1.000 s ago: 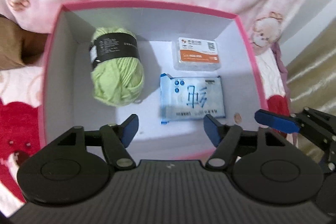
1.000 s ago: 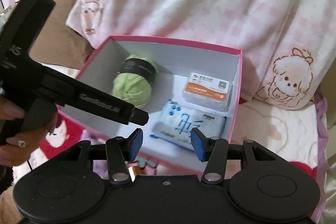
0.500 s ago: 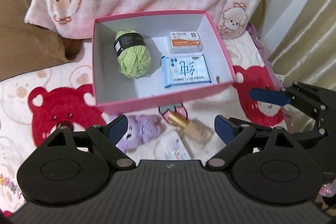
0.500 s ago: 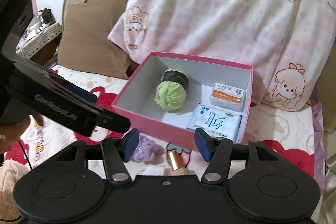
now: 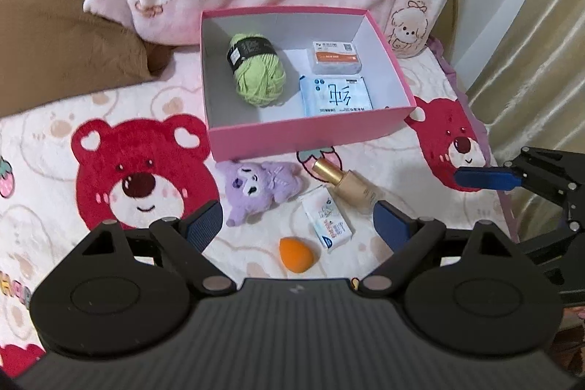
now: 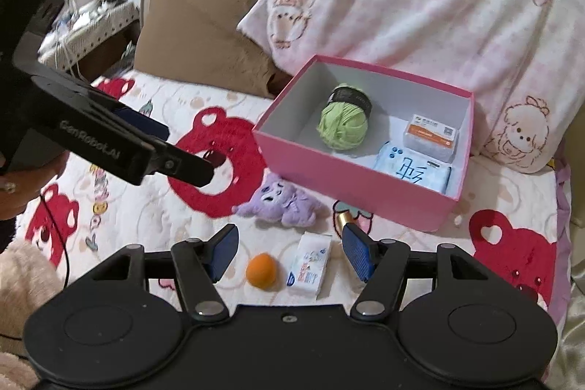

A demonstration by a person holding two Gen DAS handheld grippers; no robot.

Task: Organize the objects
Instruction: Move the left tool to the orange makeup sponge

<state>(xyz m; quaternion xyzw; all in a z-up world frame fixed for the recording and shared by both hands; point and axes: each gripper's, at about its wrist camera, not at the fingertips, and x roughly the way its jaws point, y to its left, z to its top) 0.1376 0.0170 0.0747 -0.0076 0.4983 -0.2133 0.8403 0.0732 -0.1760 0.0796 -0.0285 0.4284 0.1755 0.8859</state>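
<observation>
Left wrist view: the left hand-held gripper (image 5: 296, 225) is spread wide and empty above a purple plush toy (image 5: 261, 187), small carton (image 5: 327, 221) and orange makeup sponge (image 5: 296, 254) on the bed.

Right wrist view: the right hand-held gripper (image 6: 289, 253), jaws just opening, holds nothing; green yarn (image 6: 343, 127) lies in the pink box (image 6: 351, 187).

Pink box (image 5: 310, 130) holds green yarn (image 5: 257, 75); purple plush (image 5: 263, 189) lies just outside.
</observation>
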